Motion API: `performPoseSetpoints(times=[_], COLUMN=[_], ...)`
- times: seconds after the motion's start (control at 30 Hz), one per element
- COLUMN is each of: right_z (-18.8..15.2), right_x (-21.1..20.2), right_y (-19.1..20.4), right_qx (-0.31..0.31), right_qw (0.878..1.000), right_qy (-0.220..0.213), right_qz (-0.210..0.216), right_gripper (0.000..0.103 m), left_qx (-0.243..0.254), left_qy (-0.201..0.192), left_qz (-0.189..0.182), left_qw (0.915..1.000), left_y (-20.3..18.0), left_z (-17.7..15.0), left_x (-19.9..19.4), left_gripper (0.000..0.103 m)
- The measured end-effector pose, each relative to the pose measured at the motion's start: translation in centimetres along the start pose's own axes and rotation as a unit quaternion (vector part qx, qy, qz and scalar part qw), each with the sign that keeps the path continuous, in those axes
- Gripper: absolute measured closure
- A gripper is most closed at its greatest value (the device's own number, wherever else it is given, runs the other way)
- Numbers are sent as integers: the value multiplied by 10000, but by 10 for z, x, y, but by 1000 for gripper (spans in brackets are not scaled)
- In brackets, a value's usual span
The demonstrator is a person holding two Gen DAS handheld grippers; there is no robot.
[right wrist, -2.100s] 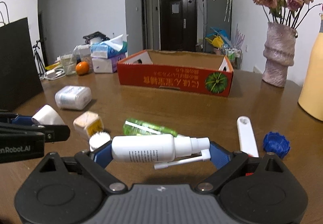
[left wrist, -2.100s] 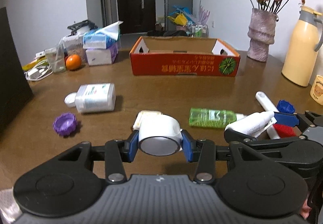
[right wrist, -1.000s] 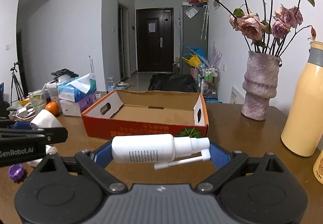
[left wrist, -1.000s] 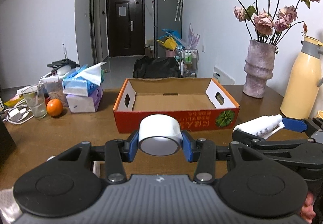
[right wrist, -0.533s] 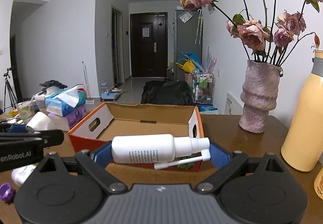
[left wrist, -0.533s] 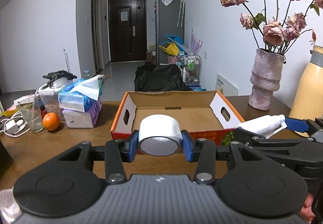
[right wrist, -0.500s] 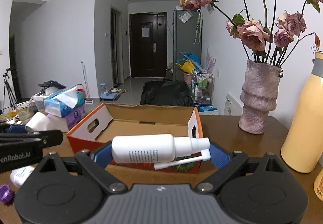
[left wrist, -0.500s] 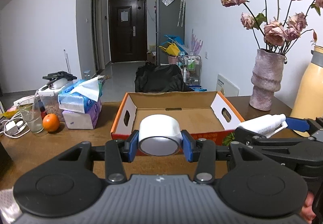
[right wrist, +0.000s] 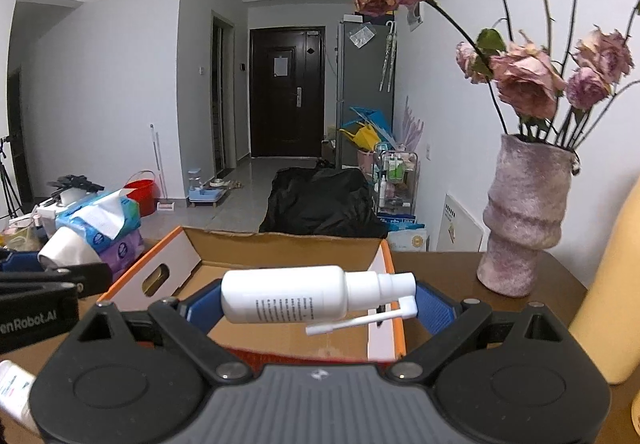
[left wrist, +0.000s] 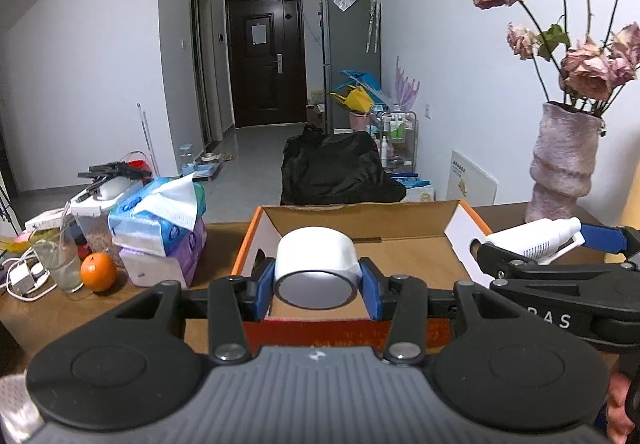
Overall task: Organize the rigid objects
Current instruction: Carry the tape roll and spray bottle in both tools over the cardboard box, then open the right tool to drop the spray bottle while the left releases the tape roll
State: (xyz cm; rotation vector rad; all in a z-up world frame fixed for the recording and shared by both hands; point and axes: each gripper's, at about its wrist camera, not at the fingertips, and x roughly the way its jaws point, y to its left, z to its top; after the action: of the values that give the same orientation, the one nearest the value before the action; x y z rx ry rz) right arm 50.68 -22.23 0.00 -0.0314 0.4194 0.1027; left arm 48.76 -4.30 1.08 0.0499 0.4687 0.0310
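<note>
My left gripper (left wrist: 316,286) is shut on a white tape roll (left wrist: 316,268) and holds it over the near edge of the open orange cardboard box (left wrist: 466,232). My right gripper (right wrist: 316,302) is shut on a white spray bottle (right wrist: 288,300), lying sideways with its nozzle to the right, above the same box (right wrist: 160,268). The box inside looks bare where it shows. The right gripper with the bottle (left wrist: 536,238) also shows at the right in the left wrist view. The left gripper with the tape roll (right wrist: 64,248) shows at the left in the right wrist view.
Tissue packs (left wrist: 160,220), an orange (left wrist: 98,272) and a glass (left wrist: 58,260) stand left of the box. A pink vase with dried roses (right wrist: 524,220) and a yellow thermos (right wrist: 612,296) stand to the right. A white bottle (right wrist: 12,392) lies at the lower left.
Both grippers have moved forward and up with their objects, from above the table clutter to over the near side of the box. The box now looks much closer.
</note>
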Motion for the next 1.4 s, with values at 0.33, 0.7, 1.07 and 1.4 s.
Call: performPoseSetpoints(times=[0.33, 0.7, 1.07, 1.4], right_z=[20, 34, 20, 7], right_x=[52, 111, 159, 185], right_y=[0, 7, 23, 34], right_qx=[-5, 152, 10, -188], right_qw=[9999, 9988, 9945, 9888], right_qy=[143, 406, 974, 1362], right_qz=[-87, -210, -376, -582], right_gripper=[6, 6, 6, 6], left_qx=[126, 41, 120, 76], left_qy=[11, 332, 856, 1325], left_qz=[231, 527, 551, 448], left_qw=[9997, 9981, 9947, 9901], left_y=[-5, -1, 2, 14], left_z=[23, 36, 27, 12], left_x=[46, 103, 163, 201], left_gripper=[59, 59, 59, 59])
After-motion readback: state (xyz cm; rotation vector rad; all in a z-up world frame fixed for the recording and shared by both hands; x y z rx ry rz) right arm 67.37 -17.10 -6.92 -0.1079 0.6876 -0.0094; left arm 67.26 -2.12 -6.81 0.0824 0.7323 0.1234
